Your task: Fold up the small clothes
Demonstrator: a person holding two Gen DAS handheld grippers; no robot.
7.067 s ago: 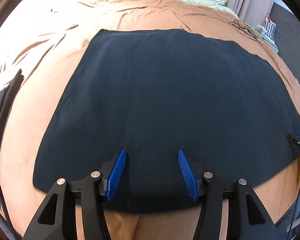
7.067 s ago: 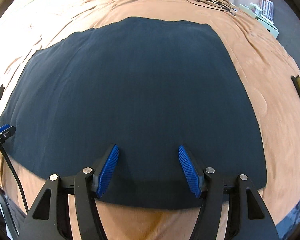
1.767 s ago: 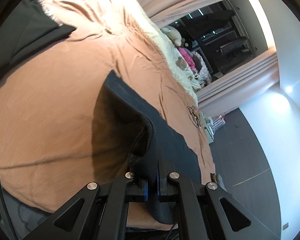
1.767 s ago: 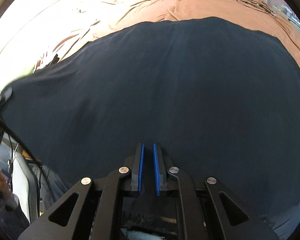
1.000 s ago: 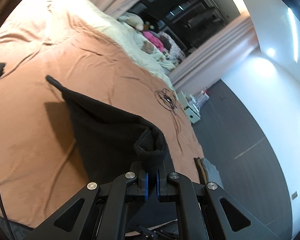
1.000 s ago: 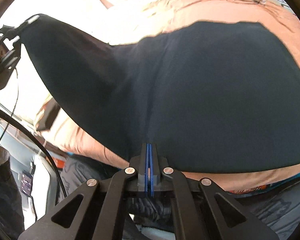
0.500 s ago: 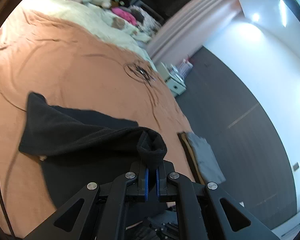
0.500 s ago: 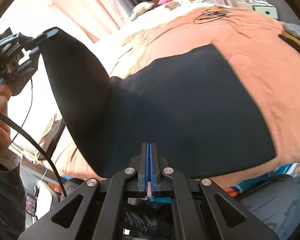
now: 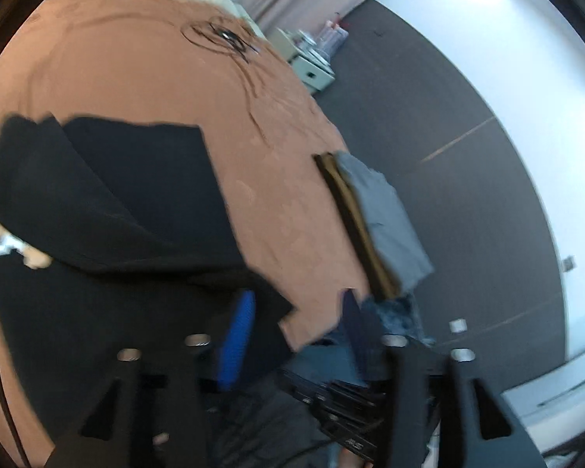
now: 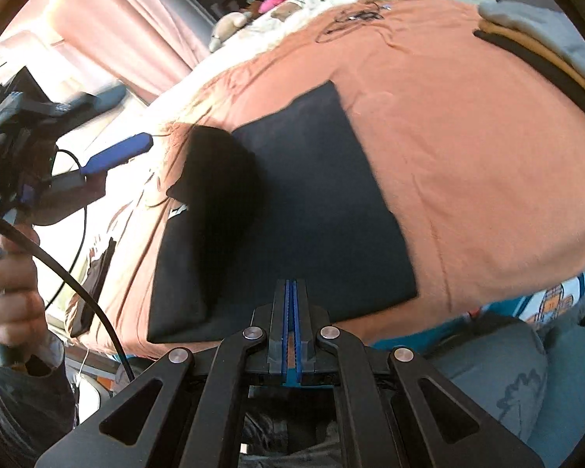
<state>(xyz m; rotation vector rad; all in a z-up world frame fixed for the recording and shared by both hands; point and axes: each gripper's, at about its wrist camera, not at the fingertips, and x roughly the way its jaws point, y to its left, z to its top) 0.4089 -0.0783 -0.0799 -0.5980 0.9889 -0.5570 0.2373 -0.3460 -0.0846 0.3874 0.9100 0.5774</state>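
Note:
A dark navy garment (image 10: 300, 210) lies folded over on the orange bed cover (image 10: 468, 148). Its left part (image 10: 214, 179) still droops loosely over the lower layer. In the left wrist view the garment (image 9: 109, 210) fills the left side. My left gripper (image 9: 296, 331) is open, its blue pad (image 9: 236, 335) just over the garment's near corner, holding nothing. It also shows at the left of the right wrist view (image 10: 109, 154), above the bed. My right gripper (image 10: 291, 312) is shut at the garment's near edge; the grip on the cloth is not clearly visible.
A stack of folded clothes, grey on top (image 9: 386, 214), lies at the bed's right edge and shows in the right wrist view (image 10: 534, 31). A coiled black cable (image 9: 222, 37) lies farther up the bed. Pillows and toys (image 10: 277, 0) are at the head.
The left gripper carried its edge of the garment across to the right, then opened and let it drop. The garment now lies folded over. The right gripper stayed shut.

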